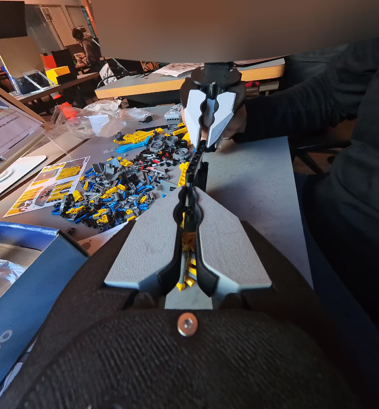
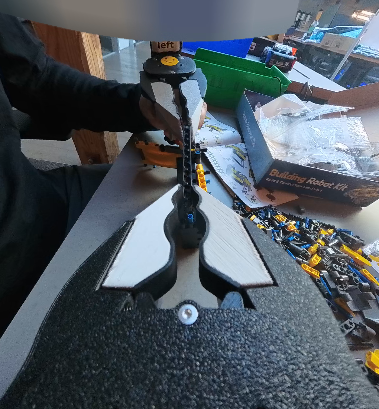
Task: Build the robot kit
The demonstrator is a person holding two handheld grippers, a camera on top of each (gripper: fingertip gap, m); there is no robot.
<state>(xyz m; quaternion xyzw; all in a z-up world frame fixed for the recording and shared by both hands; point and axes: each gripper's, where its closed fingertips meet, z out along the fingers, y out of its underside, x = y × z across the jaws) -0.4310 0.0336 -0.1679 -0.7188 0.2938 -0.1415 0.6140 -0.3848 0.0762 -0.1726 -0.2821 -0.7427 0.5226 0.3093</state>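
Observation:
A long black beam with holes (image 1: 196,159) hangs in the air between both grippers, above the near edge of the grey table (image 1: 250,199). My left gripper (image 1: 188,191) is shut on one end of it. My right gripper (image 2: 186,188) is shut on the other end of the beam (image 2: 186,155). Each gripper shows in the other's view: the right one (image 1: 204,141) and the left one (image 2: 185,127). A short yellow beam (image 2: 201,179) and blue pins are fixed to the black beam's side. A black block sits between my right gripper's jaws.
A pile of small black, yellow, blue and grey parts (image 1: 122,188) covers the table, with grey wheels (image 1: 171,143) behind it. A sticker sheet (image 1: 49,186), plastic bags (image 2: 317,132), an open kit box (image 2: 306,179), an instruction booklet (image 2: 228,159), a yellow-orange subassembly (image 2: 157,155) and a green bin (image 2: 239,79) lie around. The left gripper's tips are roughly 7 cm from the right gripper's.

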